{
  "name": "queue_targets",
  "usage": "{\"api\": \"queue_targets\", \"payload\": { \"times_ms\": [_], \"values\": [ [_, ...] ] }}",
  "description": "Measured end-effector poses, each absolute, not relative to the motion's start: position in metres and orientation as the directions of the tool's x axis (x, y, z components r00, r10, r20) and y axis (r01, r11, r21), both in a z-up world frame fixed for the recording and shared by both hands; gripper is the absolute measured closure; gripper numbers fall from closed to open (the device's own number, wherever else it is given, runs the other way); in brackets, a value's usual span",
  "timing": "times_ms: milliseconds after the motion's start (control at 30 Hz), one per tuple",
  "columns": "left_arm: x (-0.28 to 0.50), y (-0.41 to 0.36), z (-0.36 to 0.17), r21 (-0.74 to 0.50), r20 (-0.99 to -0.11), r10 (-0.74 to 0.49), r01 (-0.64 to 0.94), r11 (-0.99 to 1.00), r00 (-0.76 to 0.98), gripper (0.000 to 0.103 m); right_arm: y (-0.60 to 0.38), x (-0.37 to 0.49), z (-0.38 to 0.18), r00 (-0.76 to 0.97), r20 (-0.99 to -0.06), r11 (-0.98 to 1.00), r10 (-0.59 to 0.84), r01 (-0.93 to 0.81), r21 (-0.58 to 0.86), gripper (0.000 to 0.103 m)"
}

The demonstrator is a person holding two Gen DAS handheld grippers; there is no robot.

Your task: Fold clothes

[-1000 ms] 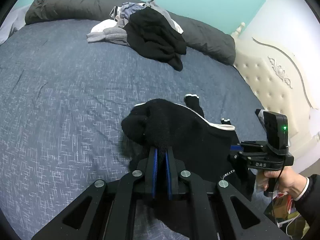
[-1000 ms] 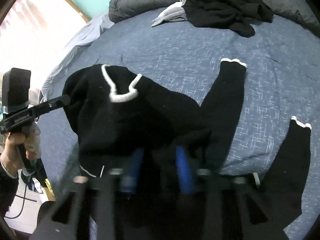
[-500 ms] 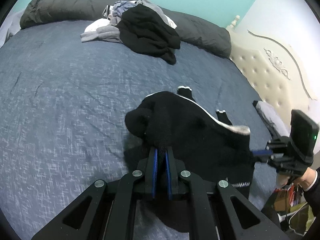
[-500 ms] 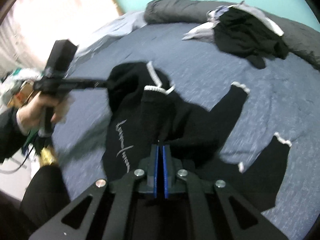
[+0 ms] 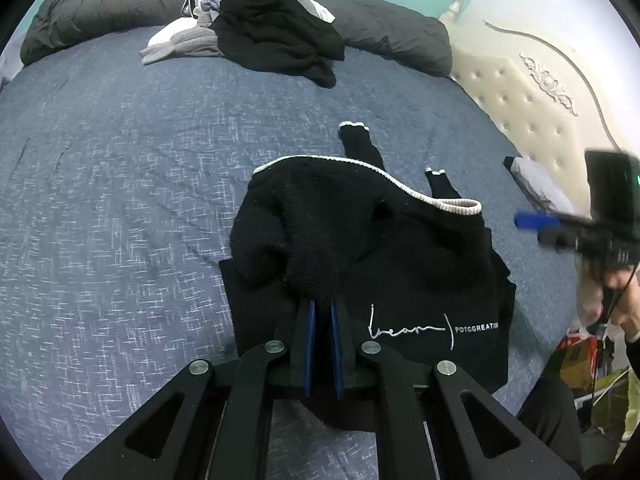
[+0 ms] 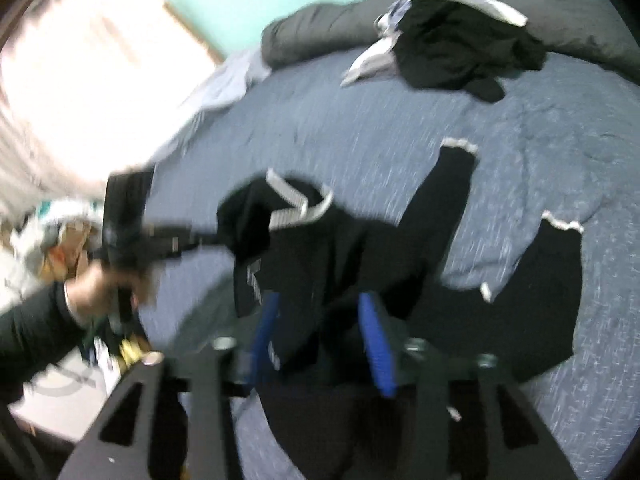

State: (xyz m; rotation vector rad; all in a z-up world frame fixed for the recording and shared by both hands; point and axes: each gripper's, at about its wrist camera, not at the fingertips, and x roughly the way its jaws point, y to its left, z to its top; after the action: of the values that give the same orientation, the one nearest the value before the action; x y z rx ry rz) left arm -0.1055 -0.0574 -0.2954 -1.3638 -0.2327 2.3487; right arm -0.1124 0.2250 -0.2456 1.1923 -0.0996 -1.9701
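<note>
A black sweater (image 5: 380, 248) with white trim lies on the blue bedspread (image 5: 120, 160), its lettered panel facing up and both cuffed sleeves (image 5: 352, 126) stretched away from me. My left gripper (image 5: 322, 308) is shut on a bunched fold of the sweater near its front edge. To the right, my right gripper (image 5: 536, 228) hovers clear of the sweater's trimmed corner, held by a hand. Its jaws are opening. In the blurred right wrist view the right gripper (image 6: 320, 300) stands wide, and the sweater (image 6: 360, 248) shows beyond the gap, not pressed by the pads.
A heap of dark and grey clothes (image 5: 272, 32) sits at the far side of the bed against a rolled dark grey duvet (image 5: 100, 4). A cream tufted headboard (image 5: 532, 92) stands on the right. Floor clutter (image 5: 580, 360) lies past the bed's edge. A bright window (image 6: 80, 80) is on the left.
The right gripper opened, let go of the sweater's trimmed corner and pulled away from it. The lettered panel now lies flat on the bed. The left gripper kept its hold and shifted slightly.
</note>
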Motion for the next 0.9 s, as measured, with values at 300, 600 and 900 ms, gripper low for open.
{"api": "queue_targets", "payload": {
  "times_ms": [300, 600, 900],
  "values": [
    [-0.103, -0.062, -0.293, -0.358, -0.779, 0.444, -0.268, -0.894, -0.442, 0.095, 0.191, -0.184, -0.276, -0.216, -0.761, -0.761, -0.611, 0.425, 0.49, 0.042],
    [-0.105, -0.067, -0.295, -0.38, -0.766, 0.462, -0.265, -0.886, -0.446, 0.095, 0.152, -0.185, -0.318, -0.126, -0.863, -0.752, -0.49, 0.561, 0.346, 0.048],
    [-0.101, -0.066, -0.286, -0.368, -0.766, 0.448, -0.258, -0.894, -0.462, 0.095, 0.167, -0.157, -0.286, -0.257, -0.819, -0.724, -0.513, 0.642, 0.252, 0.099]
  ]
}}
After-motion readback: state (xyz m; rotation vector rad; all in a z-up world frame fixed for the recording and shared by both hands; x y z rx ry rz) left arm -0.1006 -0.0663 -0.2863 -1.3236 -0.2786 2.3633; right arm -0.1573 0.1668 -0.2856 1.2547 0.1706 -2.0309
